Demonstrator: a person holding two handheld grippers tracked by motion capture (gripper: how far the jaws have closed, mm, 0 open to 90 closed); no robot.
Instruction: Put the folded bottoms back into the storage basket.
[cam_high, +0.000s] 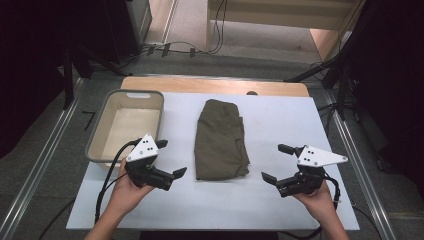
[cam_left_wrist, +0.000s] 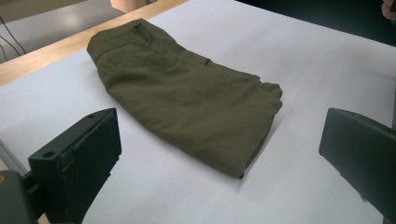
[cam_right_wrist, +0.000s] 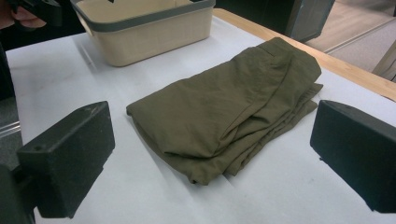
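Note:
A folded olive-green garment (cam_high: 221, 140) lies lengthwise in the middle of the white table top (cam_high: 280, 120). It also lies ahead of the jaws in the left gripper view (cam_left_wrist: 187, 98) and in the right gripper view (cam_right_wrist: 229, 109). My left gripper (cam_high: 170, 158) is held to its left, near the front corner of the bin, jaws wide apart and empty. My right gripper (cam_high: 278, 162) is held to the garment's right, also open and empty. Both point inward at the cloth without touching it.
A beige bin with a grey rim (cam_high: 150, 95) stands at the table's back left, nothing visible inside; it shows too in the right gripper view (cam_right_wrist: 140, 32). A wooden strip (cam_high: 215, 84) runs along the table's far edge. Cables (cam_high: 107, 185) trail from both grippers.

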